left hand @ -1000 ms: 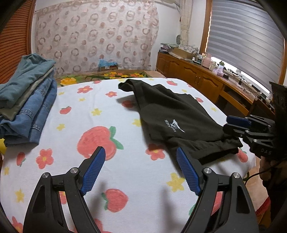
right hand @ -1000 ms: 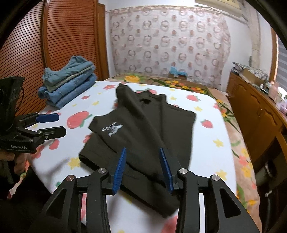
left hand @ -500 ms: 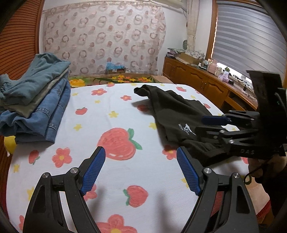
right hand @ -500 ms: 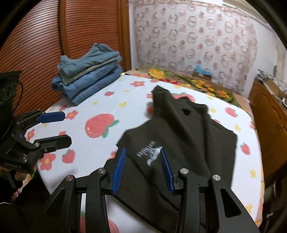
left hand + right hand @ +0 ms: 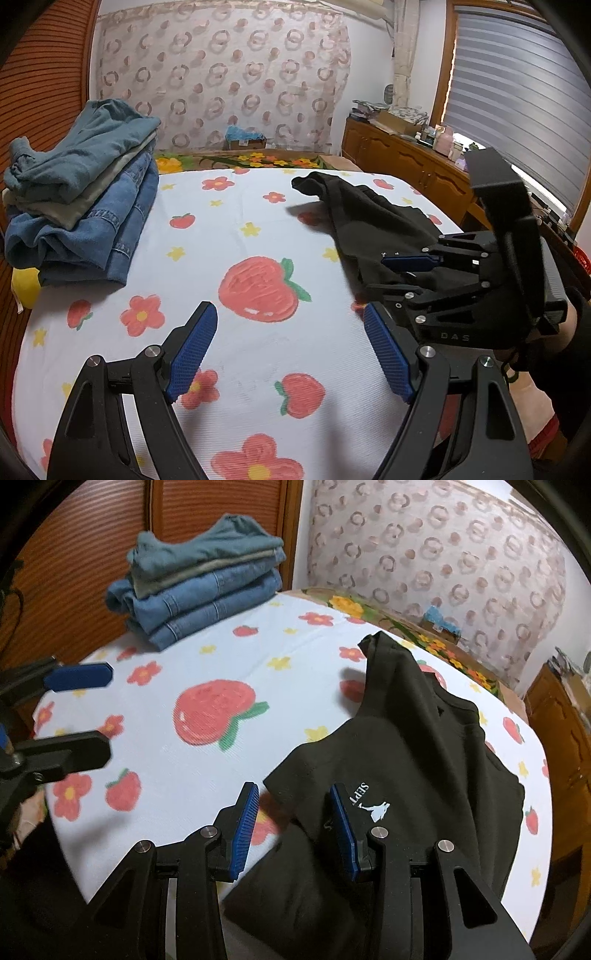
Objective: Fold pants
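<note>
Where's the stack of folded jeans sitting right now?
The folded jeans sit at the bed's far left corner in both views, against the wooden slatted doors, apart from the black pants.

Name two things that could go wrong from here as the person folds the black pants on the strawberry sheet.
1. The right gripper stands open over the corner of the black pants; closing there might catch only the top layer, or the sheet too.
2. The pants lie near the bed's edge, so a pull could drag them off.
3. The left gripper hangs close by, so the two could bump.
</note>
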Tool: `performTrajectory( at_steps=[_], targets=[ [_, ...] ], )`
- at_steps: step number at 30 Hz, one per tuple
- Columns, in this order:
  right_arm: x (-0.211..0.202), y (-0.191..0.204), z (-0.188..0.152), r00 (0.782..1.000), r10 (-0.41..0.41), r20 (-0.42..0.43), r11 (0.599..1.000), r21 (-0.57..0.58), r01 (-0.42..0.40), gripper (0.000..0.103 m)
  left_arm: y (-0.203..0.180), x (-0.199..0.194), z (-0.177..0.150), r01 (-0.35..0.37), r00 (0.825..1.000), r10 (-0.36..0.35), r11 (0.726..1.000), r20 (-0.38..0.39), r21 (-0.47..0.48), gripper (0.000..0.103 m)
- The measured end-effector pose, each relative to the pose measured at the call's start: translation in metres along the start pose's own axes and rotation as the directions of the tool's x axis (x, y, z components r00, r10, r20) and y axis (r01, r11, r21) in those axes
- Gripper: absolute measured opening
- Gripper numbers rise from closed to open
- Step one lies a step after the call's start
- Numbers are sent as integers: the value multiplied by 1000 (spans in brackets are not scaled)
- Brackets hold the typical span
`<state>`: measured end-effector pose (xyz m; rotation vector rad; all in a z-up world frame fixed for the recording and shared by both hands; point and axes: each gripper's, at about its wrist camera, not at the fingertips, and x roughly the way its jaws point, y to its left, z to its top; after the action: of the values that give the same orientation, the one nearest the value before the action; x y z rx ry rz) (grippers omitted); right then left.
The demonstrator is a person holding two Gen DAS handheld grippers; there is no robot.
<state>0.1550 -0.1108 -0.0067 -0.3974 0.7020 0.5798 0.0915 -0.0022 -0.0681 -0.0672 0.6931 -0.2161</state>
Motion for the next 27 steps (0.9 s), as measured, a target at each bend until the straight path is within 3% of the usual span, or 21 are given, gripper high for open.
performTrajectory(
  at_steps=[10, 11, 12, 15, 27],
  targets=[
    [25, 10, 11, 998, -56, -39, 996, -68, 53, 41, -2, 1, -5, 3, 1000, -3, 1000, -14, 5, 82],
    [24, 9, 11, 998, -60, -35, 996, -66, 58, 37, -2, 2, -5, 5, 1000, -4, 1000, -15, 5, 82],
    [24, 8, 11, 998, -62, -30, 996, -62, 60, 22, -2, 2, -5, 6, 1000, -6, 1000, -16, 5, 82],
    [20, 3, 13, 999, -52, -6, 998, -34, 52, 9, -3, 2, -6, 8, 1000, -8, 1000, -18, 7, 82],
    [2, -24, 9, 996, 25, 80, 995, 97, -32, 8, -22, 15, -12, 30, 998, -28, 999, -52, 41, 82]
  ],
)
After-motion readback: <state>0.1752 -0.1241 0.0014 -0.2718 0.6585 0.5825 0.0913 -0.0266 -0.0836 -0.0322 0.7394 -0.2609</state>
